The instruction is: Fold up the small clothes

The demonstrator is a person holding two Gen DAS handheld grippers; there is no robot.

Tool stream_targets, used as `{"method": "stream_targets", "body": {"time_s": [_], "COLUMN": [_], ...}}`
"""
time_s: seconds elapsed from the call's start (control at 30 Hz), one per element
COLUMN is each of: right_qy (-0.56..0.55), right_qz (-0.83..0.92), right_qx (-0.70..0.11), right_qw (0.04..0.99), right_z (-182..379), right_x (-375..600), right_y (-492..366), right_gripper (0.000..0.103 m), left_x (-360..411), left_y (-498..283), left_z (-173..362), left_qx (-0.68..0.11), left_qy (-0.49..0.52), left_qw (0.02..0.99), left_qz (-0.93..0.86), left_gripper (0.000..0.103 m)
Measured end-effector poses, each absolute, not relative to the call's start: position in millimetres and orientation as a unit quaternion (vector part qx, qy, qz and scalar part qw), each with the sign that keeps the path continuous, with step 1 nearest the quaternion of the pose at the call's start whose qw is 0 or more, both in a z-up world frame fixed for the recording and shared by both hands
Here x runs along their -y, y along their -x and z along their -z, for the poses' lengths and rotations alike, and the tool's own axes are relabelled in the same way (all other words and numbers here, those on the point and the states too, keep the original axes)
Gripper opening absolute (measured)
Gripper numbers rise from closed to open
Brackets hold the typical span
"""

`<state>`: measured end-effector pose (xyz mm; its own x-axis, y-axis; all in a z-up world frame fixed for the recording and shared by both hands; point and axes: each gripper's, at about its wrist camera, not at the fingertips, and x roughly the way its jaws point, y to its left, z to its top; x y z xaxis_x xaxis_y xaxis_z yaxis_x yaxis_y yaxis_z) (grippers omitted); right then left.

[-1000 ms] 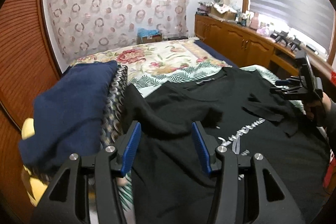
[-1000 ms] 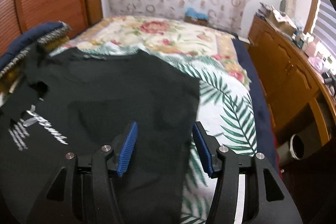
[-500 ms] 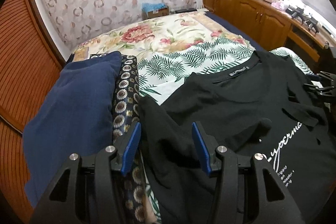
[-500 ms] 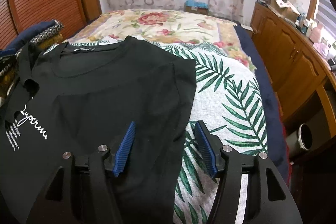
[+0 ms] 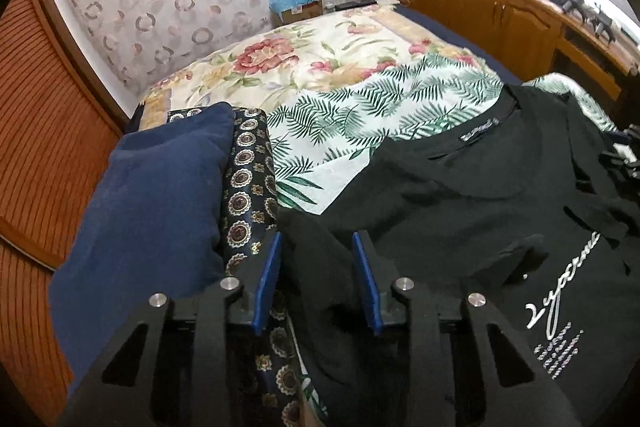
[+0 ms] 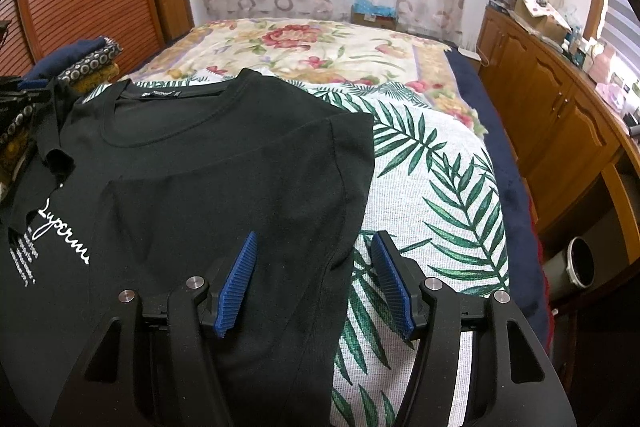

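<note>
The left gripper [image 5: 316,281] is seen with jaws just narrowed around a ridge of the black T-shirt [image 5: 460,211]; whether the pads press it cannot be told. The right gripper [image 6: 314,281] is held half-wide over the shirt's side edge. White script on the chest [image 5: 560,287] cannot be read with certainty. The shirt is spread on a palm-leaf sheet [image 6: 432,195]; beside it lies a navy folded pile [image 5: 152,211].

I see a matt black cloth T-shirt [image 6: 208,187] on a woven leaf-print cover [image 6: 432,195]; my right hand-held gripper [image 6: 316,279] has ribbed blue pads on matt black plastic; glossy wooden cabinets [image 6: 560,115] stand right.
</note>
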<state>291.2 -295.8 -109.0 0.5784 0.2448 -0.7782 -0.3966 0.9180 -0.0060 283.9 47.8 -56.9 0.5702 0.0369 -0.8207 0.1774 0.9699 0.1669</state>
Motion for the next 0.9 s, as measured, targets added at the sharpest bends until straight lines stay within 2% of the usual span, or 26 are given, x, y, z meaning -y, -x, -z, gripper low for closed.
{"method": "stream_targets", "body": {"time_s": [0.07,0.1,0.13,0.17,0.2,0.43,0.73,0.9], "right_qy": [0.09,0.091,0.09,0.09,0.09,0.09,0.063,0.086], "right_qz": [-0.181,-0.181,-0.181,-0.181,-0.181,-0.181,-0.198,-0.197], "right_qx": [-0.422,-0.422,-0.422,-0.422,-0.422,-0.421,-0.422,-0.424], "right_qw": [0.884,0.884,0.884,0.884,0.884,0.884,0.882,0.88], "right_z": [109.0,109.0,109.1,109.1,109.1,109.1,96.5,86.9], "right_x": [295.0,295.2,295.3,295.1,295.3,295.7,301.9,297.3], "right_y": [-291.0,-290.9,-291.0,-291.0,-290.8,-291.0,-302.1,-322.1], "right_gripper": [0.061,0.061,0.061,0.061,0.061,0.061,0.061,0.061], "left_x": [-46.7,-45.8,-44.6,-44.4,-45.9,-81.0,-87.1,-86.0], "left_y": [-286.2,-286.4,-286.0,-285.9,-285.1,-275.6,-263.4,-256.9], "left_z": [60.4,61.7,62.4,62.6,59.8,10.2,11.8,9.0], "left_qx": [-0.47,-0.471,-0.472,-0.472,-0.465,-0.383,-0.367,-0.357], "left_qy": [-0.122,-0.127,-0.133,-0.135,-0.132,-0.08,-0.059,-0.046], "left_qw": [0.873,0.872,0.87,0.87,0.874,0.92,0.928,0.932], "left_qz": [0.041,0.042,0.047,0.052,0.054,0.008,0.032,0.044], "left_gripper": [0.036,0.03,0.021,0.005,0.002,0.001,0.001,0.001]}}
